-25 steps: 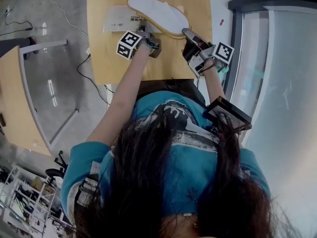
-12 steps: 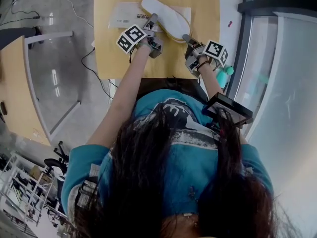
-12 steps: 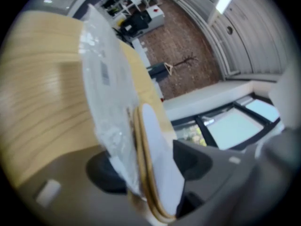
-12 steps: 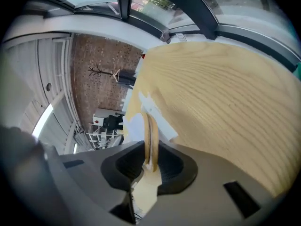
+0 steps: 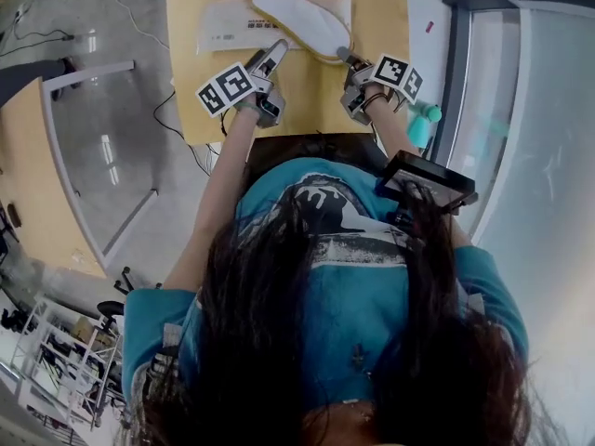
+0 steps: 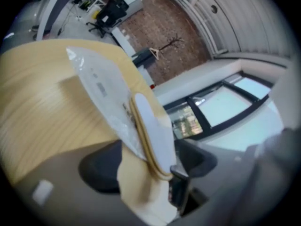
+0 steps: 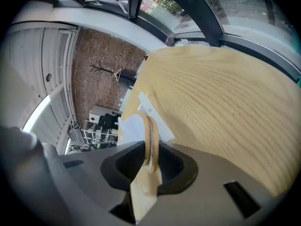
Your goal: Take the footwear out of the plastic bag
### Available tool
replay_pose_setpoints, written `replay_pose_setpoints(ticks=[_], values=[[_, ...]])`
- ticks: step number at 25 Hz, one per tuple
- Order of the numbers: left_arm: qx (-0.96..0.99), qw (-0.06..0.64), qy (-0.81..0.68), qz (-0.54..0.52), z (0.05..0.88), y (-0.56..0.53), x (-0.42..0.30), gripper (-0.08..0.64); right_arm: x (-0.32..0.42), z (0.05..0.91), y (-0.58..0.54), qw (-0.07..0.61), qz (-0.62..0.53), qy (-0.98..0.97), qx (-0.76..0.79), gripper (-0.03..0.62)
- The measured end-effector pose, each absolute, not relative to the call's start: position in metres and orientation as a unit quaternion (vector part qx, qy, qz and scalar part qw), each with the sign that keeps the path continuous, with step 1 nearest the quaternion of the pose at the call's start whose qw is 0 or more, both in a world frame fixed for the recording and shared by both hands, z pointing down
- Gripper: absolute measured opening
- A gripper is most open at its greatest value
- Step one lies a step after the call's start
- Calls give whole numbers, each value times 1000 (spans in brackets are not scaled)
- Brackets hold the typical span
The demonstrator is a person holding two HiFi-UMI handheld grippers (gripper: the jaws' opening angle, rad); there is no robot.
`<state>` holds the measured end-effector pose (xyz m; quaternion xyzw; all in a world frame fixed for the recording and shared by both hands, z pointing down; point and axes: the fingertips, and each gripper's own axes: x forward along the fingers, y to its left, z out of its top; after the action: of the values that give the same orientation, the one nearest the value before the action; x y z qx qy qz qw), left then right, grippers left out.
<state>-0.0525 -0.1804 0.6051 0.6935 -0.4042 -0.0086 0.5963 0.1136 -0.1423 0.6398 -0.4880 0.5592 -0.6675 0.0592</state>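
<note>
A flat white slipper (image 5: 302,19) with a tan edge lies on the wooden table (image 5: 376,7), its toe end over the clear plastic bag (image 5: 228,21). My right gripper (image 5: 347,58) is shut on the slipper's heel; in the right gripper view the slipper's edge (image 7: 150,138) stands pinched between the jaws of the right gripper (image 7: 149,166). My left gripper (image 5: 275,54) hovers just off the bag's near edge, its jaws opening wide. In the left gripper view the bag (image 6: 99,86) and slipper (image 6: 153,135) lie ahead of the left gripper (image 6: 148,173), which holds nothing.
The table's near edge is right below both grippers. A second tabletop (image 5: 28,184) stands at far left, with cables (image 5: 177,128) on the floor between. A window frame (image 5: 456,72) runs along the right, with a teal object (image 5: 423,128) beside it.
The left gripper's jaws have opened and let go of the bag, and it has drawn back toward the near edge. The right gripper stays shut on the slipper's heel.
</note>
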Motion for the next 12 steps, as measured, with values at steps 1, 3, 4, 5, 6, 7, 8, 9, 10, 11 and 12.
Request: replay_pose_setpoints(ticks=[1,3,4,5,6,7,8,9,10,11,12], values=[[693,605,-390,-22,602,-174,-55,368,112,641,-146,59,-665,563,-488,80],[693,613,-376,-51,594,-165,-60,368,111,642,-155,58,-660,568,-488,80],[696,610,-374,-63,589,-162,-63,367,111,642,-160,59,-658,570,-489,80],[702,604,-371,-73,584,-160,-65,346,109,641,-164,60,-656,572,-489,80],[711,596,-365,-83,577,-157,-69,308,106,640,-169,62,-654,574,-489,80],[720,587,-358,-94,570,-155,-73,267,102,638,-172,64,-652,578,-486,80],[728,578,-352,-106,562,-153,-77,234,98,636,-176,66,-650,584,-481,80],[735,571,-347,-117,555,-152,-80,219,95,635,-178,69,-649,590,-475,80],[739,565,-344,-125,550,-150,-83,213,93,633,-180,71,-649,594,-469,81],[743,561,-341,-130,546,-149,-85,212,93,633,-180,71,-650,597,-465,91],[746,557,-341,-131,544,-148,-87,212,94,633,-180,69,-650,598,-464,110]])
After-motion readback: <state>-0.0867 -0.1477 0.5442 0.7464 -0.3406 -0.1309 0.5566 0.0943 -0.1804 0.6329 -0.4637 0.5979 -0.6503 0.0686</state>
